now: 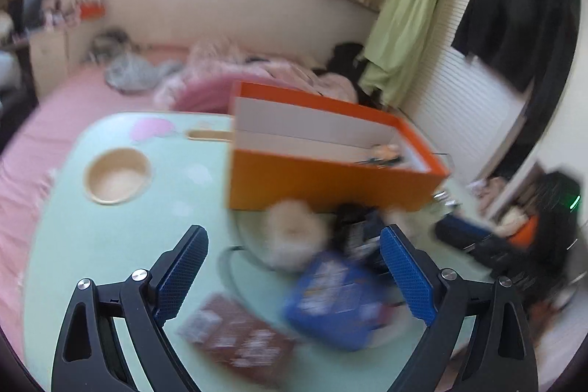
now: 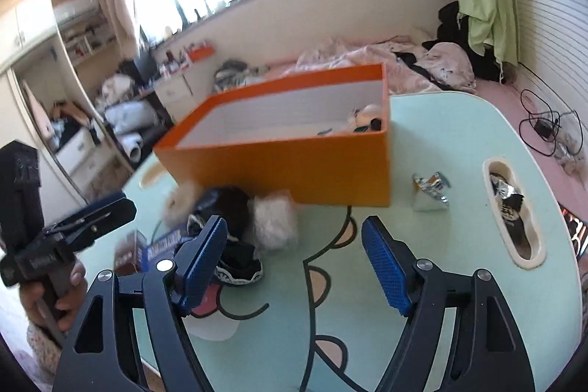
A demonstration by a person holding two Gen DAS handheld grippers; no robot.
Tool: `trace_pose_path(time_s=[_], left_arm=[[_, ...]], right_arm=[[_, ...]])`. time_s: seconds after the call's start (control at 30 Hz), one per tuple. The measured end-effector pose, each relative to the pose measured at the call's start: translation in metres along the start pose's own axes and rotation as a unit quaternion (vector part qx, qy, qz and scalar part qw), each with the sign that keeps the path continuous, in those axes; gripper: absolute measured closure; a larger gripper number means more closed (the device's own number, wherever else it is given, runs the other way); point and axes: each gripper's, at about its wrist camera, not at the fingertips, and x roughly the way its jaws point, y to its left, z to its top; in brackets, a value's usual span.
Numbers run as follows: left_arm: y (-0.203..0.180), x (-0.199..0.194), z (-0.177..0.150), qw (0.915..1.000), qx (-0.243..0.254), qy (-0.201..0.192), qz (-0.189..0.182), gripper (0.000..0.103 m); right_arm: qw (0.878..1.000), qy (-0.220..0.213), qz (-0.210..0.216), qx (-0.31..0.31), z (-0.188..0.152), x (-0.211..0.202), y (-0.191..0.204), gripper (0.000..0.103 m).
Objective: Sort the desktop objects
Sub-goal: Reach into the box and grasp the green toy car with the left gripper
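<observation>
Foil wrapper (image 2: 430,185): right view only

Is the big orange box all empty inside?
No, the orange box already has a few small things lying in its far right corner, among them a pale fuzzy item.

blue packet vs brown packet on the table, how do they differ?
Colour: the blue packet is bright blue with pale print, the brown packet reddish brown with pale print.
Place: in the left wrist view the blue packet lies beside the white fluffy item, while the brown packet lies nearer the camera, apart from the pile.
Both lie on the mint green table, ungripped, outside the orange box. Blur hides their print.
</observation>
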Motion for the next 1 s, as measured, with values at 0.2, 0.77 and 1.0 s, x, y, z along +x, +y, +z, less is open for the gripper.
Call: trace_pose_path(time_s=[0.2, 0.77, 1.0], left_arm=[[-0.049, 0.042, 0.063, 0.9948, 0.060, 0.080, -0.020, 0.019], [-0.078, 0.187, 0.084, 0.9670, 0.032, 0.252, 0.018, 0.058], [-0.046, 0.180, 0.095, 0.9730, 0.026, 0.225, 0.045, 0.059]], right_arm=[[1.000, 0.017, -0.013, 0.013, 0.005, 0.003, -0.010, 0.027], [1.000, 0.020, -0.004, 0.014, 0.001, 0.006, -0.011, 0.027], [1.000, 0.021, -0.004, 0.011, 0.001, 0.006, -0.011, 0.027]])
